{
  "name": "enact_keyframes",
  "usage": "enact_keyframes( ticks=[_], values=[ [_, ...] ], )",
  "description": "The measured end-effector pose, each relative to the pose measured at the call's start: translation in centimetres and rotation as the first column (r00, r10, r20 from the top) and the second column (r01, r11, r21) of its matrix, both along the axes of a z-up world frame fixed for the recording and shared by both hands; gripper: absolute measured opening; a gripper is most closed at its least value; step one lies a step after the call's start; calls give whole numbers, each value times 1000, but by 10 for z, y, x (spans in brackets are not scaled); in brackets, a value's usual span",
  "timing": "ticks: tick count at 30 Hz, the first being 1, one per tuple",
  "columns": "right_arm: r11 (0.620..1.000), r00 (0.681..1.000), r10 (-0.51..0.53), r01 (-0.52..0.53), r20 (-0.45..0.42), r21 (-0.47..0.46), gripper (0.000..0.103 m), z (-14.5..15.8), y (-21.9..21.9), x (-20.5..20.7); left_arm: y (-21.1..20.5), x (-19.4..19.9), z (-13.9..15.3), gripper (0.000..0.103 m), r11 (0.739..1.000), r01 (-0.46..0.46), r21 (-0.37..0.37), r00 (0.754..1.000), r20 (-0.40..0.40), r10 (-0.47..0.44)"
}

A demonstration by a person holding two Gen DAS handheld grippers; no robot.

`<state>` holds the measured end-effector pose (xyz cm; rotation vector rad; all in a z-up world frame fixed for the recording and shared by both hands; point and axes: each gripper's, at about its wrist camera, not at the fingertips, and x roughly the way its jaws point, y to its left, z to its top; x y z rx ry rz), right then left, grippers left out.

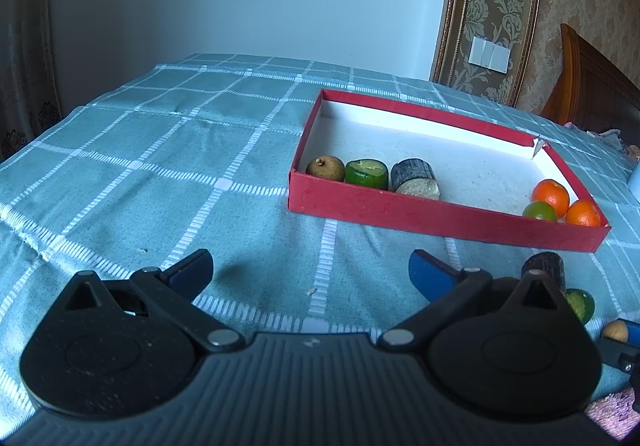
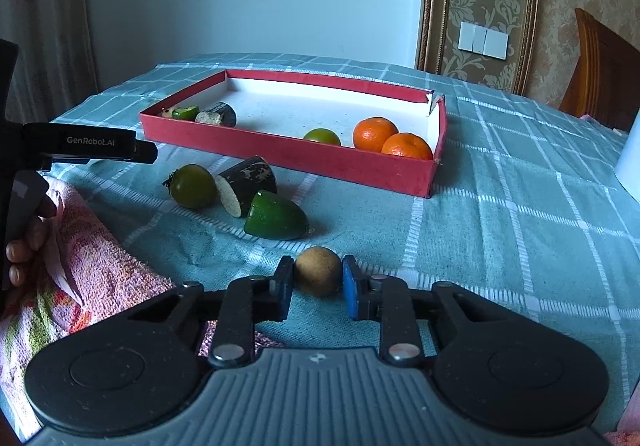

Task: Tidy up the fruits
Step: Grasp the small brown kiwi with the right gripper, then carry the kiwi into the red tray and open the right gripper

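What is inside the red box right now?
The red box holds two oranges, a green fruit, and at the other end a brown fruit, a cut green piece and a dark cylinder. Nothing looks covered.

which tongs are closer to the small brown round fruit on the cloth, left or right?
Right. The right tongs are shut on the brown fruit. The left tongs stand open over bare cloth, off to the fruit's left.

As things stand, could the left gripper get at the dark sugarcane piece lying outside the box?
Probably yes. The left gripper is open and holds nothing, and the sugarcane piece lies on the cloth just off to its right, with only a green fruit and a green wedge touching it, nothing over it.
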<state>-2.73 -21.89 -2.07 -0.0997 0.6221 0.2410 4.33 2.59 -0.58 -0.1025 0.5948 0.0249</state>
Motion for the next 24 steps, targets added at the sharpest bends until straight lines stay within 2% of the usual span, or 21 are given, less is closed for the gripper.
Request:
enact_keyframes(
  ticks=[8, 15, 24],
  values=[
    [999, 1000, -9, 8, 14, 44, 24, 6, -7, -1, 0, 0, 0, 103, 1000, 0, -1, 1000, 0, 0],
    [998, 996, -8, 3, 84, 65, 24, 33, -12, 4, -1, 0, 0, 103, 1000, 6, 0, 1000, 0, -6],
    [1000, 989, -8, 3, 145, 31, 24, 57, -7, 46, -1, 1, -1, 103, 1000, 20, -8, 1000, 0, -20]
  ],
)
